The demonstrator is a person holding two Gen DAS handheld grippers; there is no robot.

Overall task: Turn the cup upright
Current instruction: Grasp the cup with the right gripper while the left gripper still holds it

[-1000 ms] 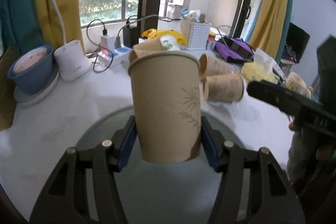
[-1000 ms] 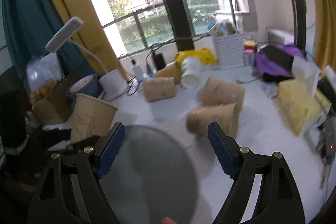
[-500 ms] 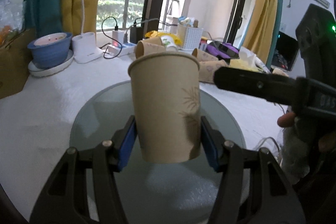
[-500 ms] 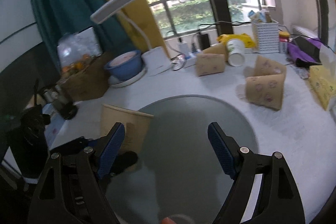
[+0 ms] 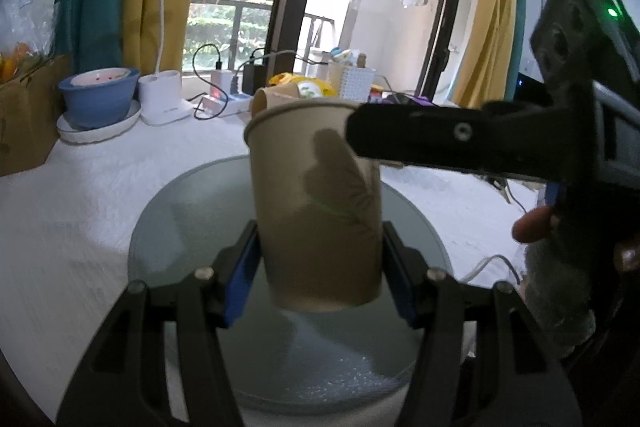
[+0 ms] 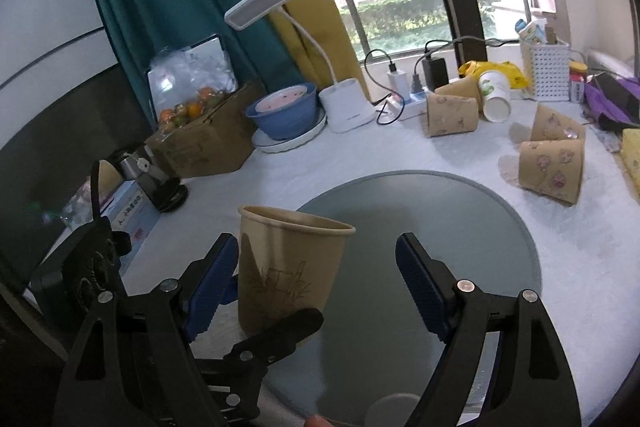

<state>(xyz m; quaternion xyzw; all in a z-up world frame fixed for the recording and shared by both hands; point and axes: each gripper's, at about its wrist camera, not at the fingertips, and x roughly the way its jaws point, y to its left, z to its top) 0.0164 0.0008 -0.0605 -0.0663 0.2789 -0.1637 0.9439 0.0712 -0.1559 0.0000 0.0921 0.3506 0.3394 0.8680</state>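
A brown paper cup (image 5: 316, 211) with a leaf print stands upright, mouth up, held between the blue pads of my left gripper (image 5: 320, 279) just above the round grey glass disc (image 5: 192, 211). The same cup (image 6: 286, 271) shows in the right wrist view, with the left gripper's fingers (image 6: 276, 339) around its base. My right gripper (image 6: 316, 287) is open and empty, its left pad beside the cup's wall; whether it touches the cup I cannot tell. In the left wrist view the right gripper's black finger (image 5: 440, 143) crosses in front of the cup's rim.
Several paper cups (image 6: 550, 171) lie on their sides on the white table (image 6: 592, 251) beyond the disc. A blue bowl (image 6: 282, 111), a white desk lamp (image 6: 346, 105), a power strip, a white basket (image 6: 544, 75) and a cardboard box (image 6: 200, 143) line the back.
My right gripper has swung left and closer, so the cup now sits near its left pad. My left gripper still holds the cup upright, slightly lower over the disc.
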